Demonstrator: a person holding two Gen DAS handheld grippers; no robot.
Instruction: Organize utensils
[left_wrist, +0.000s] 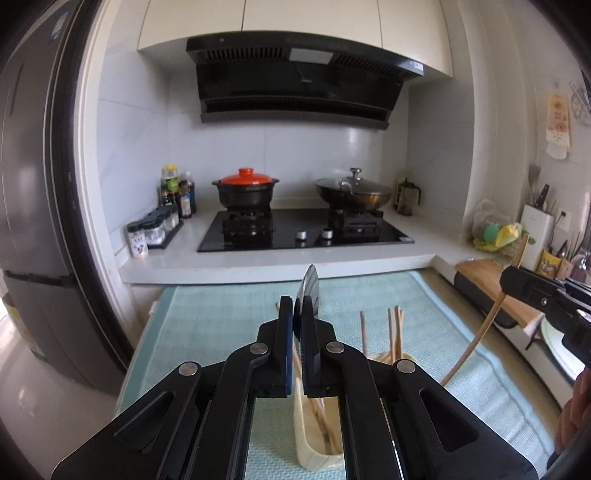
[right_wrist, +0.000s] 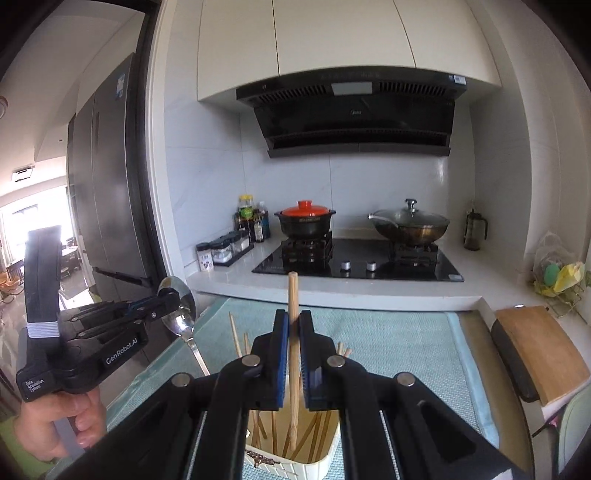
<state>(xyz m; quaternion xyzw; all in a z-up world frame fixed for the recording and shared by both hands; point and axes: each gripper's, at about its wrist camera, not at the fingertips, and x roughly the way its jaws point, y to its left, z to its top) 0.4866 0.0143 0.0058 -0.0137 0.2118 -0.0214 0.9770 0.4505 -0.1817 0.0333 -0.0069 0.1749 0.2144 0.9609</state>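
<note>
left gripper (left_wrist: 298, 314) clamping a metal spoon (right_wrist: 181, 308), right gripper (right_wrist: 293, 325) pinching a wooden utensil handle (right_wrist: 293, 332), both hovering over near cream holder (right_wrist: 321, 448) of chopsticks (left_wrist: 395, 332), teal mat (left_wrist: 229, 314) underneath

A home kitchen: ahead of the fingers a gas hob (left_wrist: 306, 230) carries a red-lidded pot (left_wrist: 245, 187) and a lidded wok (left_wrist: 353, 192) under a black extractor hood (left_wrist: 295, 83). Left of them stands a tall fridge (left_wrist: 40, 192); to the right, what looks like a knife block (left_wrist: 536, 225).

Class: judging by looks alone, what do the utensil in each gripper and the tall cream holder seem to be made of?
Shiny spoon in the left gripper: likely polished steel, mirror reflections. Long tan utensil handle in the right gripper: apparently unfinished wood or bamboo, matte grain. Cream holder: probably plastic, smooth; ceramic possible.
</note>
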